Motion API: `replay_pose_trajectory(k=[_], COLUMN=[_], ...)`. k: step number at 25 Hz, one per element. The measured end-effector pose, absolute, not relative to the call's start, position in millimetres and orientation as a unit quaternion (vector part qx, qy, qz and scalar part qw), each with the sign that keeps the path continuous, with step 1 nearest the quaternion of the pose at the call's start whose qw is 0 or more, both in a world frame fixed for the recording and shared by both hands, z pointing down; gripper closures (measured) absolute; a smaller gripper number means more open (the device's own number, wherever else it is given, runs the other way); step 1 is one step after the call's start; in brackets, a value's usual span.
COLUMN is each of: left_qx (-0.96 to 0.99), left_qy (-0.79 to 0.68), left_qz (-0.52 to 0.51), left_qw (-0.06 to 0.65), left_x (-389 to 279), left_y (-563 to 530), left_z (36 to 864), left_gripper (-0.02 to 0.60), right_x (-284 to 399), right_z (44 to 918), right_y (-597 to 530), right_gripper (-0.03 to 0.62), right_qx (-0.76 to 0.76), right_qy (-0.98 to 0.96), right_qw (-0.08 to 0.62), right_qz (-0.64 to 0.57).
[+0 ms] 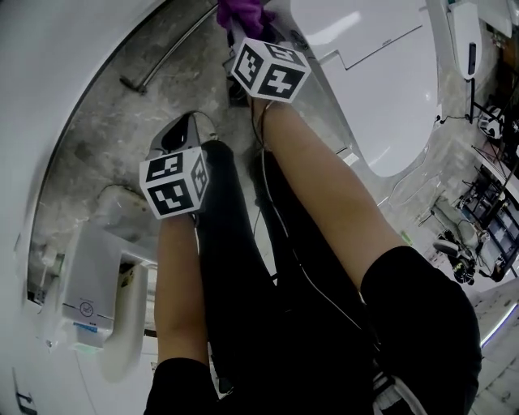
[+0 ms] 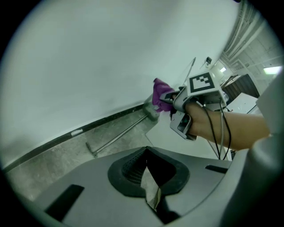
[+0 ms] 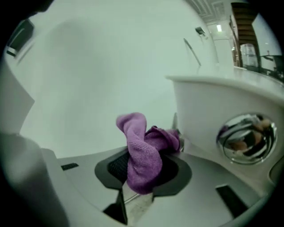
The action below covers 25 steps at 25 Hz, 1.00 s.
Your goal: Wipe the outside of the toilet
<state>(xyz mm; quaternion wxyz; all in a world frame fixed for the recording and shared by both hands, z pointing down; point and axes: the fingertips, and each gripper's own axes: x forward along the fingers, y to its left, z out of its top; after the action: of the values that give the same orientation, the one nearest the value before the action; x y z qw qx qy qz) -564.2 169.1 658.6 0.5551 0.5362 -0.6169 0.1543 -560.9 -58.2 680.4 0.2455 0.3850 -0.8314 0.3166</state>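
The white toilet (image 1: 381,81) fills the upper right of the head view, lid down. My right gripper (image 1: 246,28) is shut on a purple cloth (image 1: 243,10) at the toilet's far left side. In the right gripper view the bunched cloth (image 3: 144,150) touches the white toilet body (image 3: 213,111), next to a round chrome button (image 3: 244,135). My left gripper (image 1: 185,126) hangs lower left over the floor, apart from the toilet. Its jaws look shut with nothing between them (image 2: 151,195). From the left gripper view I see the right gripper (image 2: 171,99) and the cloth (image 2: 159,94).
A metal pipe (image 2: 120,135) lies on the grey stone floor (image 1: 105,138) along the white wall. A white box unit (image 1: 93,300) stands at lower left. The person's black-clad legs (image 1: 243,267) are below the grippers. Cluttered gear (image 1: 478,219) sits far right.
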Motion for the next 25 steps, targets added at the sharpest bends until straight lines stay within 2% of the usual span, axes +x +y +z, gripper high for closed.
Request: replay_pose_trajectory(k=[4,8,13,22,25], left_qx=[0.521,0.520,0.540,0.616,0.657], left_qy=[-0.638,-0.661,-0.679,-0.675,-0.668], left_qz=[0.144,0.135,0.117,0.123,0.140], left_qw=[0.549,0.524,0.483,0.387,0.321], left_x=[-561.7,-546.5,-500.6,-368.6,-325.0], left_y=[169.3,154.5,121.9,62.6,47.8], left_z=[649.6,623.7,551.1,333.4,261.4], left_gripper=[0.575,0.575,0.575,0.575,0.575], right_x=[-568.8,-535.8,-453.9,-262.8,-215.7], right_z=[638.3,591.7,507.5,304.6,237.4], right_y=[-29.4,-7.8,-3.9,-40.2,-45.3], right_gripper=[0.471,0.471,0.471,0.471,0.471], right_qx=[0.321,0.297,0.303,0.411,0.442], right_qy=[-0.874,-0.892,-0.902,-0.879,-0.873], right_qw=[0.221,0.204,0.191,0.153,0.110], right_qz=[0.290,0.273,0.240,0.189,0.177])
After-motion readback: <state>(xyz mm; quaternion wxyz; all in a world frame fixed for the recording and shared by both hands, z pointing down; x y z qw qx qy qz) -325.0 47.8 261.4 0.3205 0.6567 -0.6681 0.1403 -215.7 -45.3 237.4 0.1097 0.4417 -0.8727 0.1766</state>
